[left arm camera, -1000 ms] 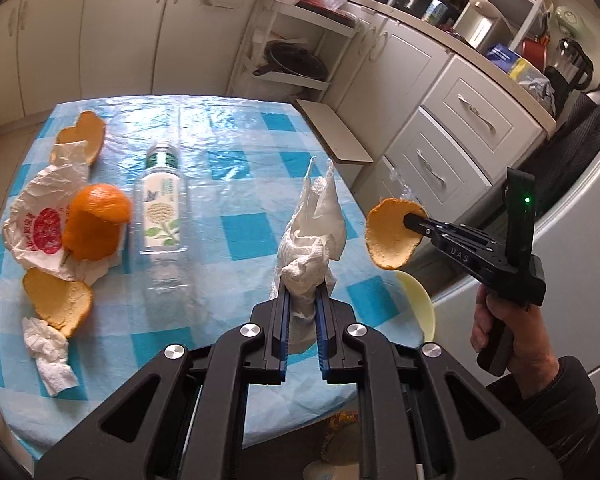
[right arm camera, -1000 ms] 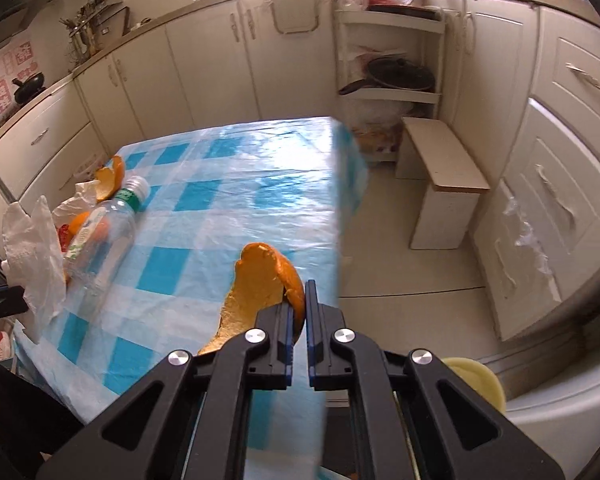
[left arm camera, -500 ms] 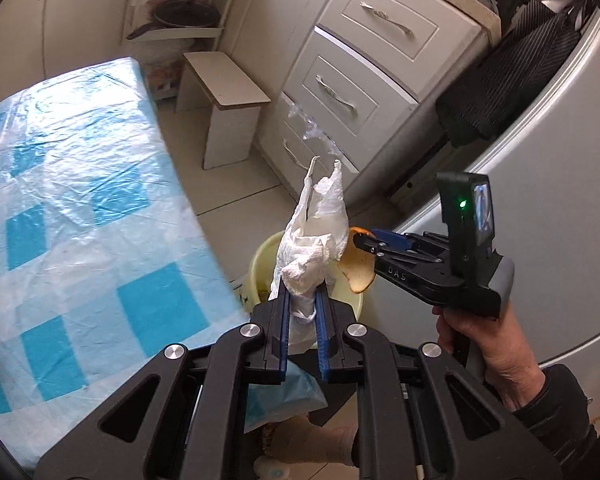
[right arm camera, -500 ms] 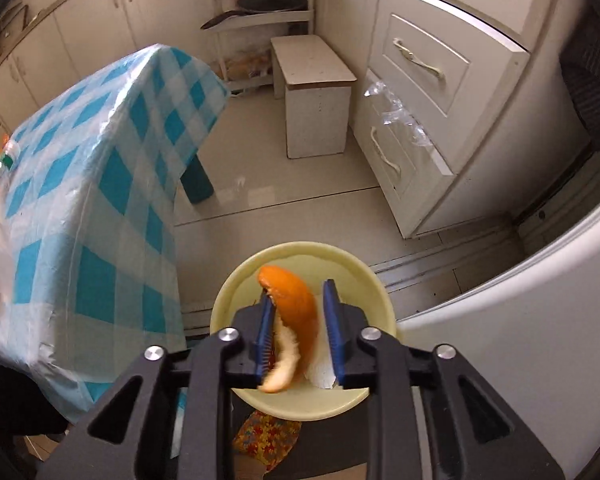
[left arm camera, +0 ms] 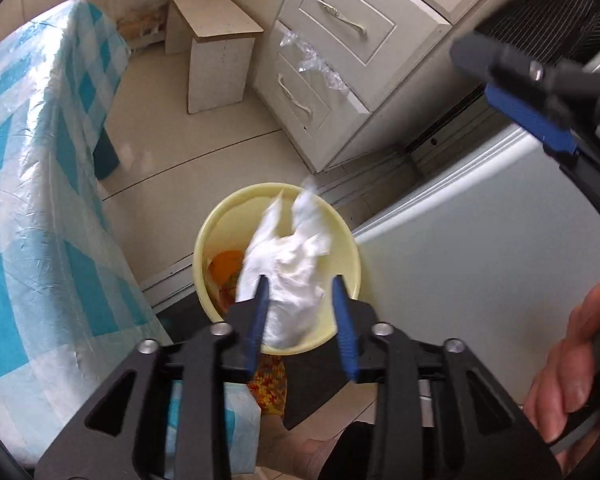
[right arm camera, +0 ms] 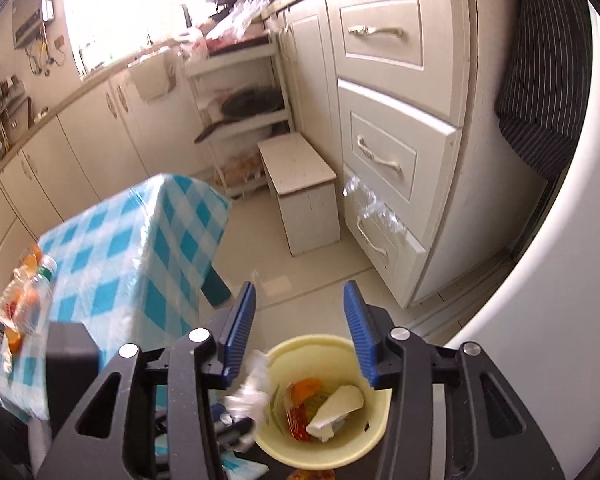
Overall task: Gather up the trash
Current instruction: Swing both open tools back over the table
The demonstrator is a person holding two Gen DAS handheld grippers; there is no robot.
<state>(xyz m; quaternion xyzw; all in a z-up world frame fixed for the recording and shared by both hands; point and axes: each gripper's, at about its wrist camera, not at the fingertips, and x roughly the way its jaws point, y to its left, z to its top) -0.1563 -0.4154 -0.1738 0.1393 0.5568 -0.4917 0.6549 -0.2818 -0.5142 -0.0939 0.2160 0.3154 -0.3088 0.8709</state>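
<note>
My left gripper (left arm camera: pixel 300 310) hangs over the yellow bin (left arm camera: pixel 342 236) on the floor. Its jaws are opening, and the white tissue (left arm camera: pixel 288 272) sits loose between them, apart from the right pad. My right gripper (right arm camera: pixel 300 322) is above the same bin (right arm camera: pixel 328 454); its jaws are opening with nothing between them. The orange peel (right arm camera: pixel 306 390) lies in the bin among wrappers, and shows in the left wrist view (left arm camera: pixel 226 264) too. The tissue (right arm camera: pixel 252 390) droops over the bin's left rim. At the upper right of the left wrist view the right gripper (left arm camera: pixel 470 74) is held by a hand (left arm camera: pixel 572 360).
The table with a blue checked cloth (left arm camera: pixel 40 200) stands left of the bin. A plastic bottle (right arm camera: pixel 40 280) and orange scraps lie on its far end. A white stool (right arm camera: pixel 304 196), drawers (right arm camera: pixel 384 160) and a white appliance (left arm camera: pixel 480 280) ring the floor space.
Both grippers swung from the table to above the bin. The right one let go of the orange peel, which dropped in. The left jaws have spread around the tissue.
</note>
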